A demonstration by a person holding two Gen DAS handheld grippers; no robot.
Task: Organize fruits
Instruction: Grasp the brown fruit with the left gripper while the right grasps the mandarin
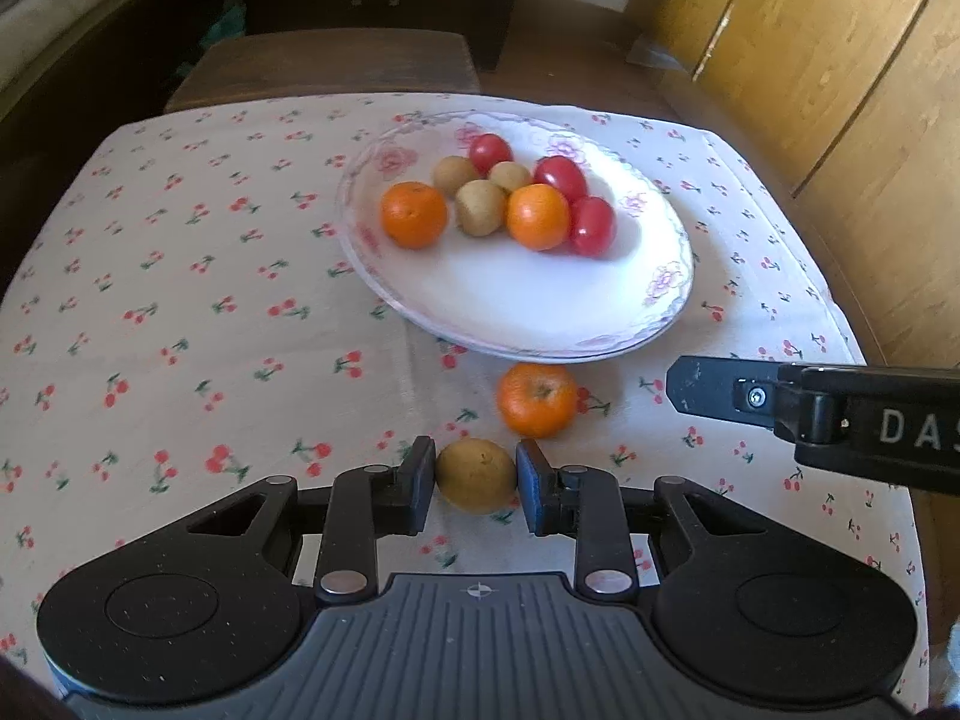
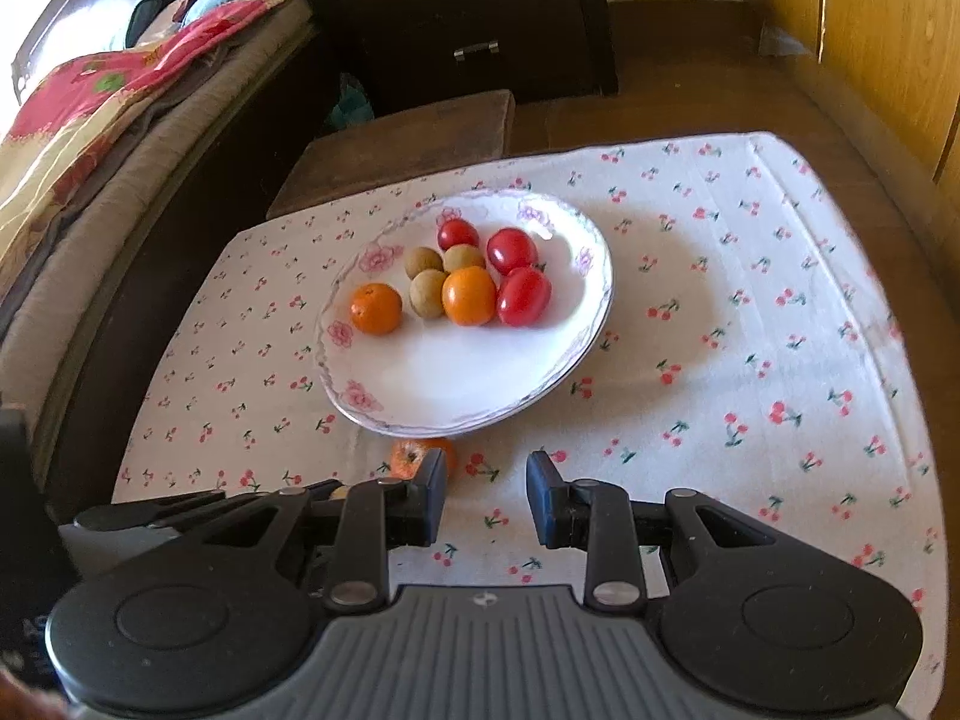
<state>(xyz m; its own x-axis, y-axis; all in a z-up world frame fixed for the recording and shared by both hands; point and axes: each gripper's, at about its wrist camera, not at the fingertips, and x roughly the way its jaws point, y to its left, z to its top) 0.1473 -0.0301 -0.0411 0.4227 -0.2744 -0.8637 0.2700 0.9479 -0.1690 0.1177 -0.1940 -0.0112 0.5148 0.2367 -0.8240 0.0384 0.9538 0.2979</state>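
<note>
left wrist: left tool (image 1: 476,476) clamps brown fruit (image 1: 476,476); orange (image 1: 536,399) just beyond.

Daylight is falling across a cherry-print tablecloth (image 2: 750,312) covering the table. Behind it a dark wooden stool (image 2: 408,144) is standing before a dark drawer cabinet (image 2: 474,18) (metal handles catching light). Wooden wardrobe doors (image 1: 840,72) are lining the right, and a bed with a floral blanket (image 2: 90,114) is lying left.

Light: bright daylight, washed-out top left in right wrist view
Glare: white plate (image 2: 540,228) sheen
Shadows: soft, under plate, on tablecloth (image 1: 180,330)
Distortion: heavy fisheye bending, dark corners
Focus: slightly soft overall
</note>
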